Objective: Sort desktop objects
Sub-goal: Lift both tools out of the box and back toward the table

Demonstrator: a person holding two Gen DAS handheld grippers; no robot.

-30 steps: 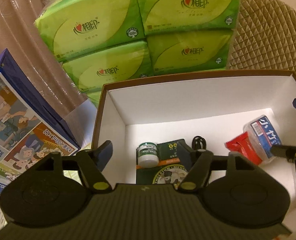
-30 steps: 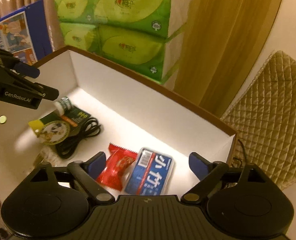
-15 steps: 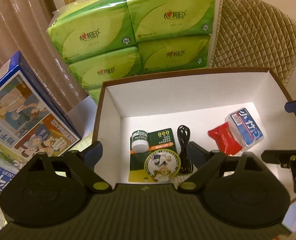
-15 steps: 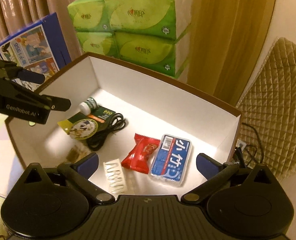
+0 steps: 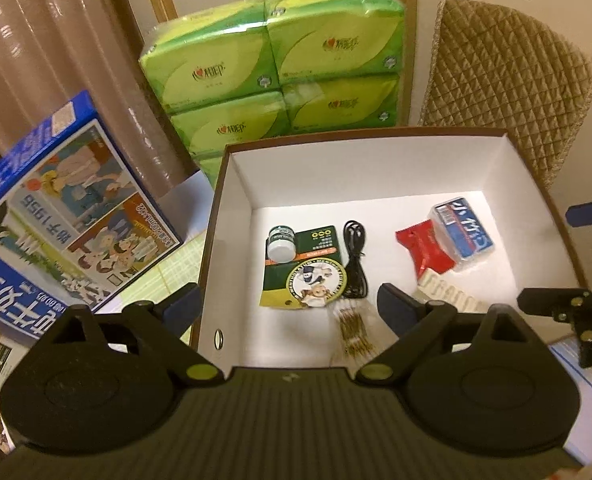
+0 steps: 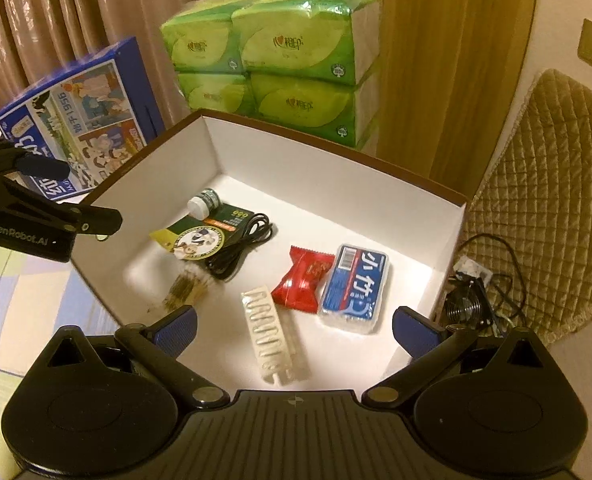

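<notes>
A brown box with white walls (image 5: 359, 168) (image 6: 335, 184) holds a small white bottle (image 5: 282, 242) (image 6: 204, 204), a green card pack (image 5: 307, 272), a black cable (image 5: 355, 260), a red snack packet (image 5: 423, 252) (image 6: 301, 280), a blue-and-white pack (image 5: 461, 234) (image 6: 353, 288), a white comb-like piece (image 6: 274, 340) and gold hairpins (image 5: 353, 330). My left gripper (image 5: 288, 304) hangs open above the box's near left corner, holding nothing. Above the near right side my right gripper (image 6: 296, 324) is wide open and holds nothing.
Green tissue packs (image 5: 280, 68) are stacked behind the box. A blue picture carton (image 5: 64, 216) lies to its left, before a curtain. A quilted chair back (image 5: 507, 96) stands to the right, with tangled cables (image 6: 475, 300) beside the box.
Both grippers have drawn back and up from the box, so more of its contents show. The left jaws have spread wider, and the right jaws slightly.
</notes>
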